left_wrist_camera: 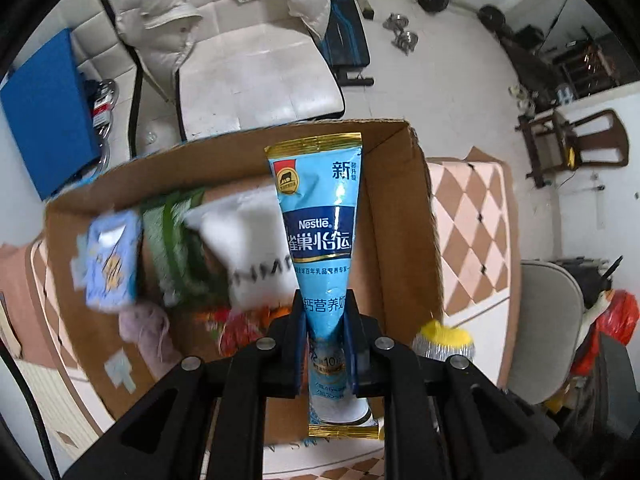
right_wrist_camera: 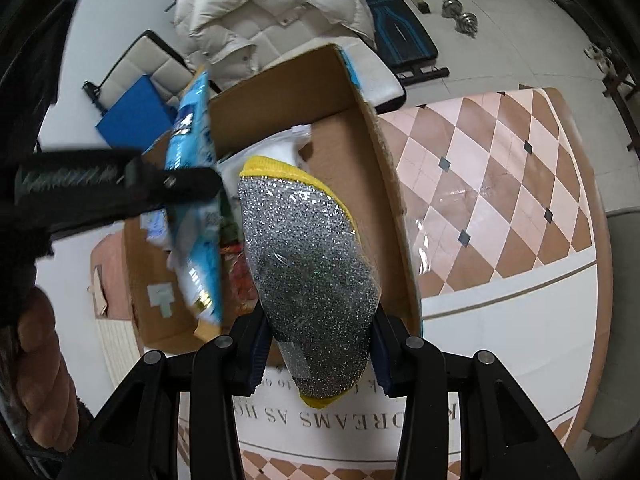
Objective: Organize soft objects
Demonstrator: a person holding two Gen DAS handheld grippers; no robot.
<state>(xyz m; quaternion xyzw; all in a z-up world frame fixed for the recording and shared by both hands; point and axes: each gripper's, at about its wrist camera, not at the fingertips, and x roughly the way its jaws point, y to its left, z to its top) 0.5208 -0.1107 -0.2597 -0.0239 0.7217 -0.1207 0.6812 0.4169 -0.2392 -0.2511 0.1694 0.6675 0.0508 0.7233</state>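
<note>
The left gripper (left_wrist_camera: pixel 325 344) has its fingers (left_wrist_camera: pixel 295 344) clenched on a blue Nestle sachet (left_wrist_camera: pixel 320 216), held upright above the cardboard box (left_wrist_camera: pixel 404 216). The right gripper (right_wrist_camera: pixel 318 354) fingers (right_wrist_camera: pixel 260 354) grip a silver glitter sponge (right_wrist_camera: pixel 304 256) with yellow edging, over the box's near right wall. Inside the box lie a white pouch (left_wrist_camera: pixel 256 248), a green packet (left_wrist_camera: pixel 168 240), a light blue pack (left_wrist_camera: pixel 114 260) and a pink cloth (left_wrist_camera: pixel 146 330). The box sits on the checkered worktop (right_wrist_camera: pixel 500 184). Beyond the box, a white jacket (right_wrist_camera: pixel 272 12) lies on a sofa.
</note>
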